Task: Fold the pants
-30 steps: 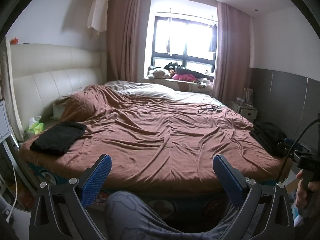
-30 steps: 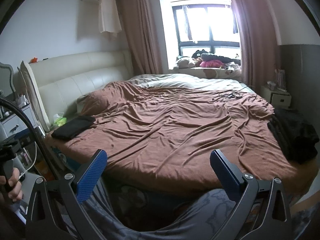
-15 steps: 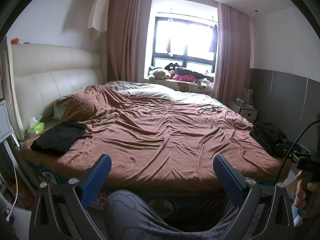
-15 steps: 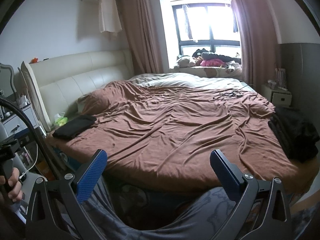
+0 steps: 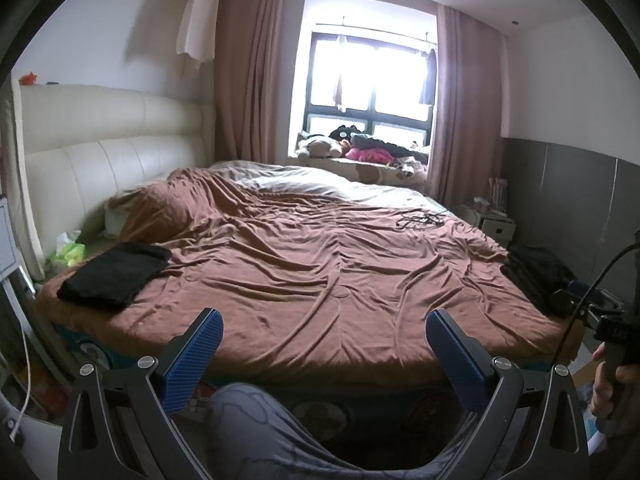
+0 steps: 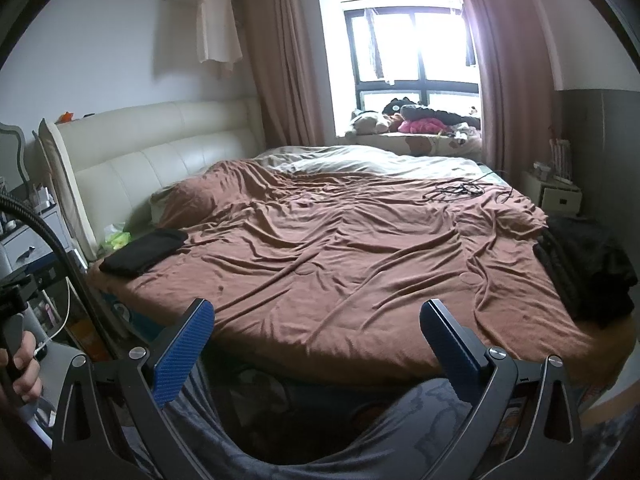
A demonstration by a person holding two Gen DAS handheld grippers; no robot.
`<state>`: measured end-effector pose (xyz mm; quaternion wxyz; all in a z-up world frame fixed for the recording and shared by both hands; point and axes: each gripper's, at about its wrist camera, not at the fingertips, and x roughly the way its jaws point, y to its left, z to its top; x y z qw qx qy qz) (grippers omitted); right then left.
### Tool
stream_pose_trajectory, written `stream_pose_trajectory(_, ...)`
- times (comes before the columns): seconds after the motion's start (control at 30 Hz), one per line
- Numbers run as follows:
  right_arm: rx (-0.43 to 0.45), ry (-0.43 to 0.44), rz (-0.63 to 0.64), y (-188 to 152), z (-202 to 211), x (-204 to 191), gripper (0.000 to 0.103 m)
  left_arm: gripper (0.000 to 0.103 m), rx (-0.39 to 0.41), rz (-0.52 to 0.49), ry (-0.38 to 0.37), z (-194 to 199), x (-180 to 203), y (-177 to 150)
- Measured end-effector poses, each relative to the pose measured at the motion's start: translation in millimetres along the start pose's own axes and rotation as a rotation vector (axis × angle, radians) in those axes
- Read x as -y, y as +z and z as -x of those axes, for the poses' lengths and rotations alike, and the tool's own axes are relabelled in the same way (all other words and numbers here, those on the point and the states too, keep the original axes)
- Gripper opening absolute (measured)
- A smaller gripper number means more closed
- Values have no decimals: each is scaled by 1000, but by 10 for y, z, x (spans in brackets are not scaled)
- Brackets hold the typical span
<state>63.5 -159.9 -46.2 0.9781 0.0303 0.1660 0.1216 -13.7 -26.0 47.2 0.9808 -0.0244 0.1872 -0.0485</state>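
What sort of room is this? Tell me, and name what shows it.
A home bedroom, most likely: a large bed under a brown cover with a cream padded headboard, a curtained window, and dark folded clothes lying on it.

Both left tongs (image 5: 324, 354) and right tongs (image 6: 318, 346) gape wide, apparently empty, held level above the knees.

I count two claws of mine, left (image 5: 324, 354) and right (image 6: 316, 344), each with two blue pads spread wide. One bed (image 5: 320, 280). One folded black garment (image 5: 116, 276) and one loose black heap (image 6: 584, 268) on it. One cable tangle (image 5: 420, 220). One window (image 5: 372, 80), two curtains.
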Motion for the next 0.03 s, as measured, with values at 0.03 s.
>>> stream_pose_trajectory(0.03, -1, -1, -2, 5, -19, 15, 103, 102, -3, -2, 2, -41, 8, 11)
